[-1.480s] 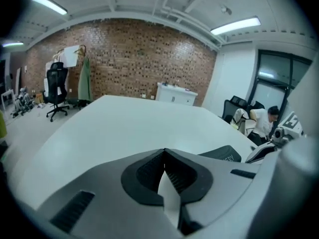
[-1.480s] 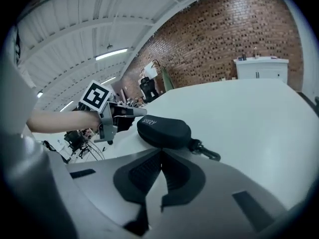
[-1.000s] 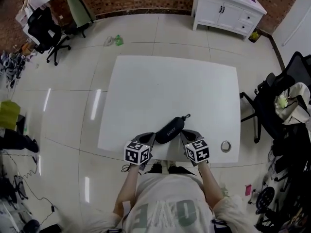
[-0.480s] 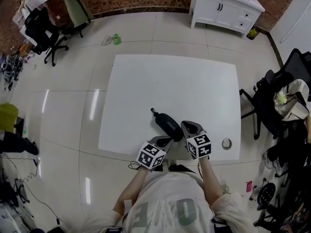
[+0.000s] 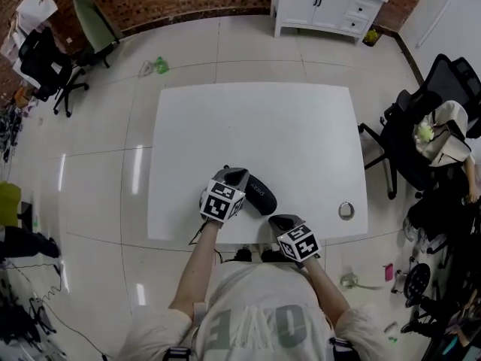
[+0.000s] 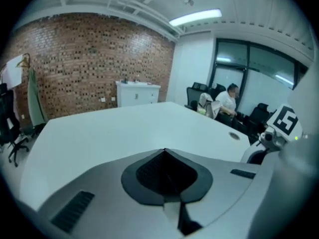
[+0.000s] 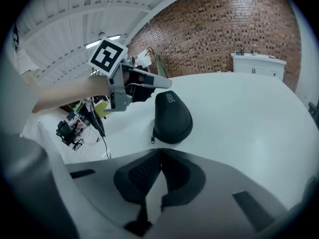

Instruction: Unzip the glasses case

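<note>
The black zipped glasses case point(image 5: 260, 196) lies slanted on the white table point(image 5: 248, 119) near its front edge. In the right gripper view the case point(image 7: 172, 112) sits just ahead, its zip pull point(image 7: 152, 140) hanging at the near end. My left gripper point(image 5: 233, 174) is shut and rests beside the case's left end; its own view shows only bare table past the closed tip point(image 6: 164, 152). My right gripper point(image 5: 279, 219) is shut with nothing in it, a short way in front of the case by the table edge point(image 7: 160, 152).
A round metal grommet point(image 5: 346, 210) sits in the table near the front right corner. A black office chair point(image 5: 421, 126) stands to the right of the table, a white cabinet point(image 5: 325, 4) against the brick wall at the back.
The case has turned and shifted left. My left gripper has moved forward to the case's left end. My right gripper has drawn back toward the table's front edge.
</note>
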